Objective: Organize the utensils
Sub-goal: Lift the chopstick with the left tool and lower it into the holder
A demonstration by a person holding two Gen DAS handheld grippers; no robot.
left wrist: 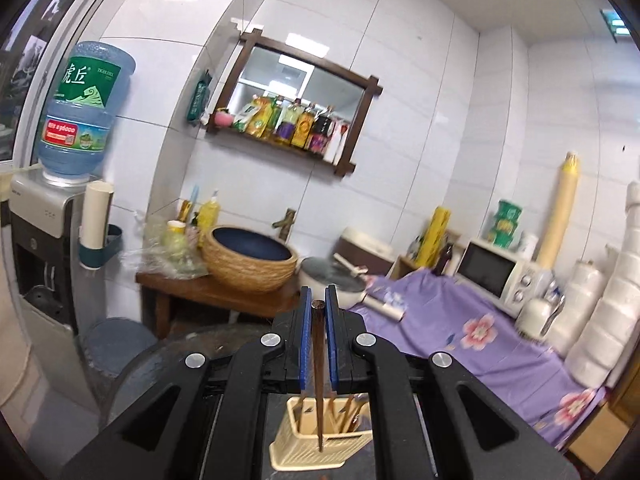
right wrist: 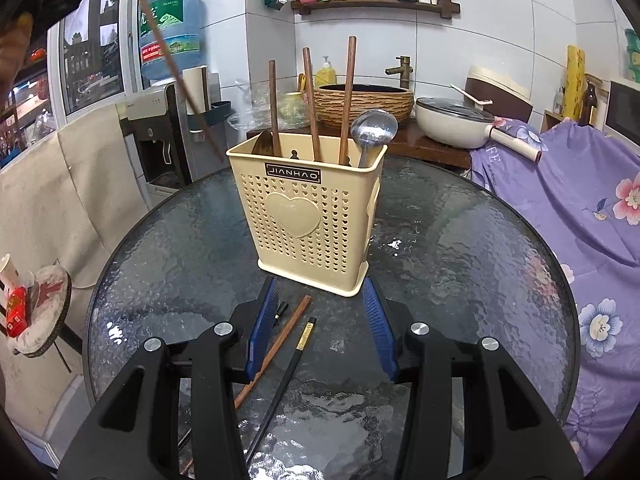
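A beige perforated utensil holder (right wrist: 308,216) stands on the round glass table (right wrist: 460,264). It holds three brown wooden chopsticks (right wrist: 347,100), a metal spoon (right wrist: 374,128) and a dark wooden utensil. My left gripper (left wrist: 319,306) is shut on a brown chopstick (left wrist: 318,372) and holds it high above the holder (left wrist: 320,432), tip pointing down. The same chopstick (right wrist: 176,68) shows at upper left in the right wrist view. My right gripper (right wrist: 322,320) is open, low over the table, above a brown chopstick (right wrist: 276,350) and a black chopstick (right wrist: 292,360) lying flat.
A wicker basin (right wrist: 362,104), a white pan (right wrist: 452,124) and a water dispenser (right wrist: 160,120) stand behind the table. A purple floral cloth (right wrist: 568,208) covers the counter at right. A stool with a cushion (right wrist: 40,316) is at left.
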